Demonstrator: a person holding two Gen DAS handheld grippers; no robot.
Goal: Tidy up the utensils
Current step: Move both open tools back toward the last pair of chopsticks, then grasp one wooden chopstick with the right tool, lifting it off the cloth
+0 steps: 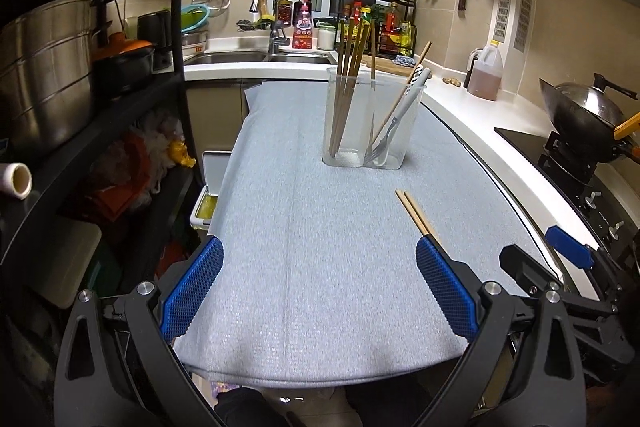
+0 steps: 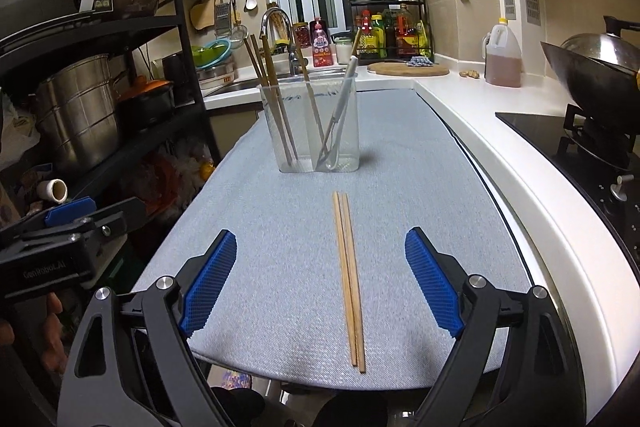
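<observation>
A clear plastic utensil holder (image 1: 370, 119) (image 2: 310, 123) stands on the grey-blue mat (image 1: 304, 227) (image 2: 280, 267). Its left half holds several wooden chopsticks (image 1: 348, 67) (image 2: 272, 95); its right half holds a fork (image 1: 386, 135) and a white-handled utensil (image 2: 344, 95). A pair of wooden chopsticks (image 2: 348, 275) (image 1: 416, 215) lies flat on the mat in front of the holder. My right gripper (image 2: 320, 283) is open and empty, its fingers on either side of the pair, above it. My left gripper (image 1: 320, 283) is open and empty over the mat's near left part.
A black shelf rack (image 1: 100, 99) with pots stands left of the mat. A white counter (image 2: 520, 155) runs along the right, with a hob and wok (image 2: 596, 67) and an oil jug (image 2: 502, 59). A sink (image 1: 256, 57) and a condiment rack (image 2: 388, 27) are behind.
</observation>
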